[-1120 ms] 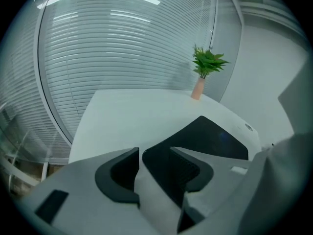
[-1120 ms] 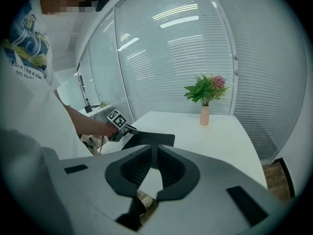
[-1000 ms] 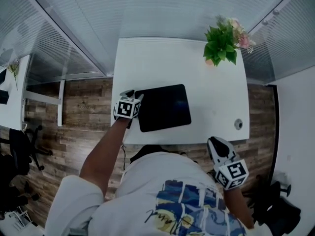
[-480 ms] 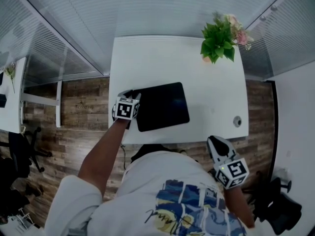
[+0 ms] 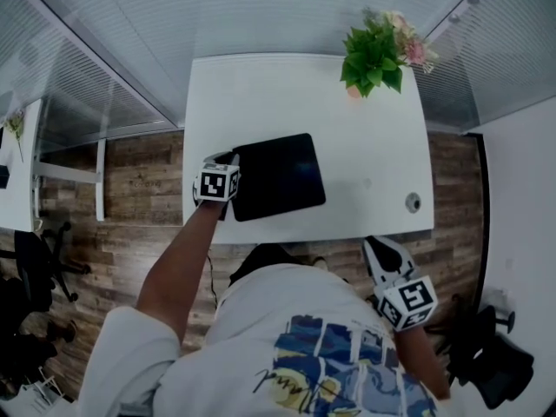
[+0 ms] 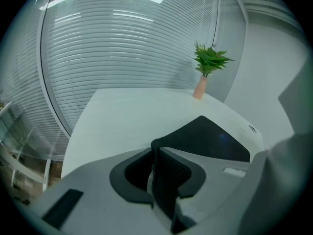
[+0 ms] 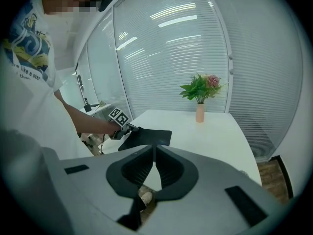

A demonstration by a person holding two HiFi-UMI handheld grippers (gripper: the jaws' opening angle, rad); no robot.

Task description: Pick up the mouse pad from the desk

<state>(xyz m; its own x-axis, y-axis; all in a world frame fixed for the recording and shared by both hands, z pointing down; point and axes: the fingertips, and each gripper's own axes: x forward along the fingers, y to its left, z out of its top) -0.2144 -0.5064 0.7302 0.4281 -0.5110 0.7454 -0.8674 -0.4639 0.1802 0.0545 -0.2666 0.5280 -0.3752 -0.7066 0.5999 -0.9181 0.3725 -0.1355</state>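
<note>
L claw (image 5: 228,158) jaws have just been closing since the earlier frame & now pinch the mouse pad (image 5: 278,175) corner, its edge curled up btw them. Keep your squeeze firm, lift slow & peel so it won't slip. Pad's thin, black, prob. limp, lying on the tabletop (image 5: 365,129), well apart from the plant (image 5: 372,55), to its left. R claw (image 5: 382,252) narrow, empty.

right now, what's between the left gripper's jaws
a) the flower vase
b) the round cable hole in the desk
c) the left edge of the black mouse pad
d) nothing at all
c: the left gripper has just been closing its jaws, and the left gripper view shows the edge of the mouse pad curled up and pinched between them, above the desk.
</note>
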